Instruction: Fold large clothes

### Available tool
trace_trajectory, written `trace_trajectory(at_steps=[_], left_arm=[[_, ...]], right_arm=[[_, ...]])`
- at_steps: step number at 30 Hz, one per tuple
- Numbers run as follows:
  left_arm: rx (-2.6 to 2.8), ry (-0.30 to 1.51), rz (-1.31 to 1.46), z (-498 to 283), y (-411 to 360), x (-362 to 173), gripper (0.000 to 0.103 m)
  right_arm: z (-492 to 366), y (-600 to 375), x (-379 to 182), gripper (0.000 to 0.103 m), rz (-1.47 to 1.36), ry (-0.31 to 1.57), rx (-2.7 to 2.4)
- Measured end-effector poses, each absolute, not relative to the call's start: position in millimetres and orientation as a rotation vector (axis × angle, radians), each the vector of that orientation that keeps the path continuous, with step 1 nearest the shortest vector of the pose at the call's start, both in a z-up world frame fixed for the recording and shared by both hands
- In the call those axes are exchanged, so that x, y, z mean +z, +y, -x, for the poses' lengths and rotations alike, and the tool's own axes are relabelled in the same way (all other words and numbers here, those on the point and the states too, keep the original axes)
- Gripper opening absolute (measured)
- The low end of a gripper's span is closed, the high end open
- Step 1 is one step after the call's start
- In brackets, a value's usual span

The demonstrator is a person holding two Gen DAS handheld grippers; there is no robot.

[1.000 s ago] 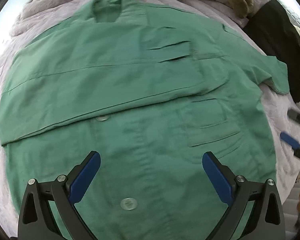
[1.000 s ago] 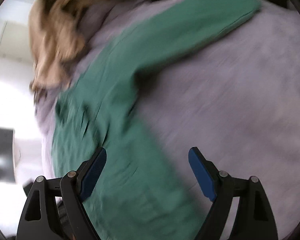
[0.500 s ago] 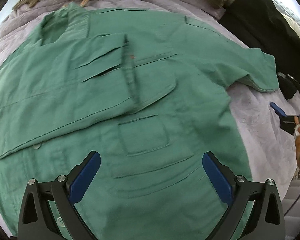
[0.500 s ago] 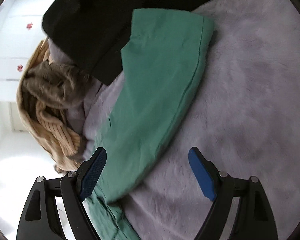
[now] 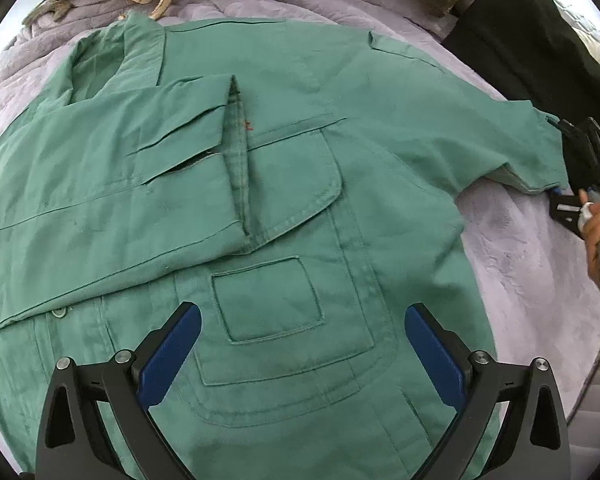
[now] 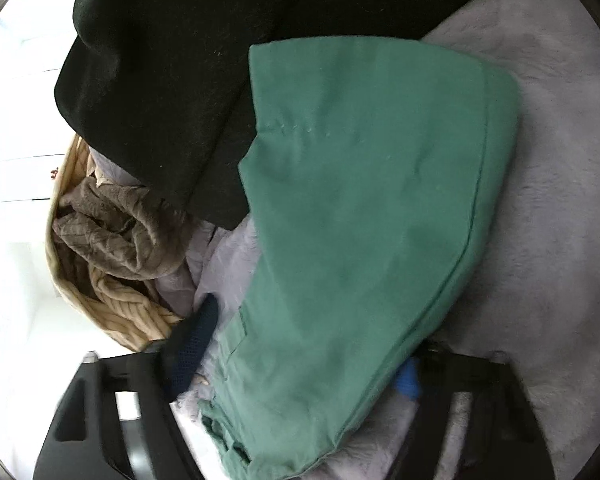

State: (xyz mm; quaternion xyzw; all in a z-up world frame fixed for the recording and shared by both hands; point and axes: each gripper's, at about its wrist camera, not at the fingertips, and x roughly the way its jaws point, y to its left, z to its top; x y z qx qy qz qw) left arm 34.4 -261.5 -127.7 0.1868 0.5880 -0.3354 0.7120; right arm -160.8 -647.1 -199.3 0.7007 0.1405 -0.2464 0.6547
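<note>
- On the lilac fleece blanket (image 5: 512,280), green work shirt (image 5: 284,208) lies front up, collar far, one sleeve already folded across the chest.
- Right gripper (image 6: 300,360) is at the other sleeve's cuff (image 6: 360,200); jaws closing with the cuff between them, pads not clearly pressing yet.
- Left gripper (image 5: 302,350) hovers over the lower chest pocket (image 5: 268,300), jaws wide apart, holding nothing.
- Step, by my read: pinch the cuff, carry the sleeve over the body.
- Do it well: bite both cuff layers, skip the blanket pile; lift just clear, keep the sleeve flat and taut.
- Edges: black garment (image 6: 172,80) touches the cuff's far side; may snag.
- Tan knit heap (image 6: 108,264) sits beyond the collar, apart.
- Open blanket near the sleeve's near side gives swing room.
</note>
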Motion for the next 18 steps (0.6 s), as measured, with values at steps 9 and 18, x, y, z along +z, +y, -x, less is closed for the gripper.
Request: trace_trajectory(at_steps=[9,18], left_arm=[[-0.763,1.269,-0.398,-47.9,-245.8,-118.0,0.102],[-0.708,1.215,-0.338,-87.3,-197.3,-100.0,0.102]], right_arm=[[145.1,-637.7,-159.1,0.004,-1.477,0.3,-0.428],[45.5,-555.6,-52.0,0.004,-1.12,0.394,-0.127]])
